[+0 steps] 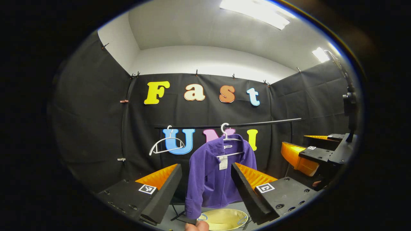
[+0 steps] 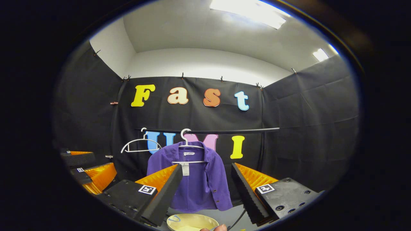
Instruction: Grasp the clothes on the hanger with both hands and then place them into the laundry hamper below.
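Observation:
A purple shirt (image 1: 214,175) hangs on a white hanger (image 1: 228,138) from the black rail (image 1: 257,123), straight ahead of both grippers. Below it stands the pale yellow laundry hamper (image 1: 223,219), its rim at the bottom of the view. My left gripper (image 1: 205,192) is open, its fingers framing the shirt from a distance, nothing between them. In the right gripper view the same shirt (image 2: 199,183) hangs on its hanger (image 2: 189,146) above the hamper (image 2: 192,222). My right gripper (image 2: 205,192) is also open and apart from the shirt.
An empty white hanger (image 1: 167,144) hangs on the rail left of the shirt. The right gripper (image 1: 316,157) shows at the right of the left gripper view; the left gripper (image 2: 90,173) shows at the left of the right gripper view. Black cloth walls close the booth.

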A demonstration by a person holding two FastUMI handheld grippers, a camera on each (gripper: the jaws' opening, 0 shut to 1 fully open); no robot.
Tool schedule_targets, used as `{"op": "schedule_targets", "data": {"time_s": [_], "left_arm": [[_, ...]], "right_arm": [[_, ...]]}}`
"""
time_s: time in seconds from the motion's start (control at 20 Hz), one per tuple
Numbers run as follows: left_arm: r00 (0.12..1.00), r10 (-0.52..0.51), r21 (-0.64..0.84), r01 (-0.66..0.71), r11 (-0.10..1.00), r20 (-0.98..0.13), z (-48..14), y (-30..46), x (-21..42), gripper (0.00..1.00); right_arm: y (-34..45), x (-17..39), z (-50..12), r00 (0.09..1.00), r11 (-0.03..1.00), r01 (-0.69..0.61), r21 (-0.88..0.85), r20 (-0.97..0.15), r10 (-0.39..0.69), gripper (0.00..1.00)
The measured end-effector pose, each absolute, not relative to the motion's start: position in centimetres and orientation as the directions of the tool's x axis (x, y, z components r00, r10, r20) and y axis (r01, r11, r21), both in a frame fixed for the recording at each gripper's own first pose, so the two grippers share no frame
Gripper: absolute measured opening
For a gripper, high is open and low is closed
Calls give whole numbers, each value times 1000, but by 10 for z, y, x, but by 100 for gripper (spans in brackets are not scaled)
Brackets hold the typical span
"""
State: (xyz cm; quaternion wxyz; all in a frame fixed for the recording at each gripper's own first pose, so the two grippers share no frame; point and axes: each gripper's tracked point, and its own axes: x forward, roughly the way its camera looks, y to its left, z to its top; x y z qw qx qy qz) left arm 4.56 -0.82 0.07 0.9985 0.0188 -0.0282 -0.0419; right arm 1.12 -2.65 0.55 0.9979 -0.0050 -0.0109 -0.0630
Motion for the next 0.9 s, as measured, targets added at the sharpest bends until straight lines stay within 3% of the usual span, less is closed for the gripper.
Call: {"op": "schedule_targets", "data": {"time_s": [0.3,0.9], "left_arm": [[995,-91,56,89,994,36,-14,-33,97,96],[994,111,80,-110,991,-12,-66,-46,218,97]], "right_arm": [[-52,72,-17,994,994,107,12,20,-107,97],[-82,265,-130,1000,998,16,57,-18,-15,98]]}}
